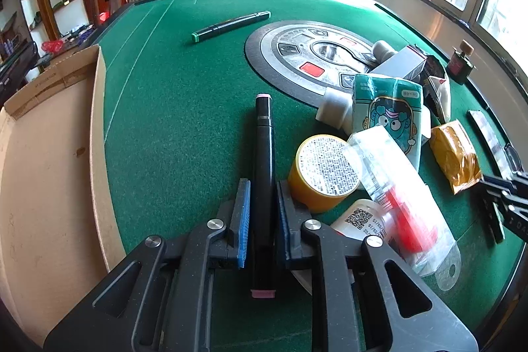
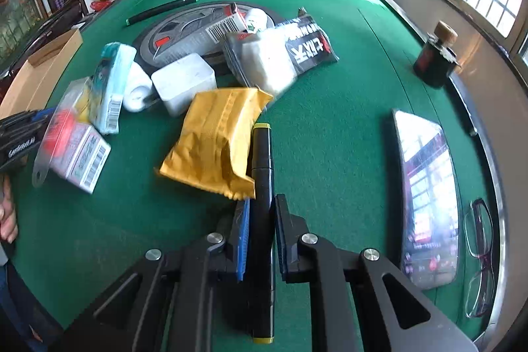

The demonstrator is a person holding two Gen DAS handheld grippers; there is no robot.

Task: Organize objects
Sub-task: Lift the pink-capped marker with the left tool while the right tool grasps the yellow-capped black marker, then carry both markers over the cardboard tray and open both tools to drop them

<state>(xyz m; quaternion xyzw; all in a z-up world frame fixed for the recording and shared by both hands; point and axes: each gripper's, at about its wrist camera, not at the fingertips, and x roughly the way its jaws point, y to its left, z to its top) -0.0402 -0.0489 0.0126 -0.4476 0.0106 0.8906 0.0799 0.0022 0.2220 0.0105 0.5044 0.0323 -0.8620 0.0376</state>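
1. Green felt table (image 1: 184, 94) fills both views; its round grey centre panel (image 1: 297, 55) sits upper right of centre in your left-wrist view.
2. Cardboard box (image 1: 49, 154) takes the left edge of the left-wrist view, right beside the felt.
3. Pile of small stuff lies right of centre in the left-wrist view: tissue pack (image 1: 389, 111), yellow-rimmed round tin (image 1: 320, 174), clear blister pack w/ red part (image 1: 402, 203).
4. Phone (image 2: 425, 197) lies at right in the right-wrist view, glasses (image 2: 478, 256) just beside it, nearer the frame edge.
5. Yellow pouch (image 2: 217, 141) sits centre of the right-wrist view, touching your right marker.
6. Your left gripper (image 1: 262, 187), bottom centre, is clamped on the pink-capped marker (image 1: 264, 160), which runs along the fingers.
7. Your right gripper (image 2: 260, 203), bottom centre, is clamped on the yellow-capped marker (image 2: 262, 187).
8. Green-capped marker (image 1: 231, 25) lies loose on the felt, upper centre, well apart from both grippers.
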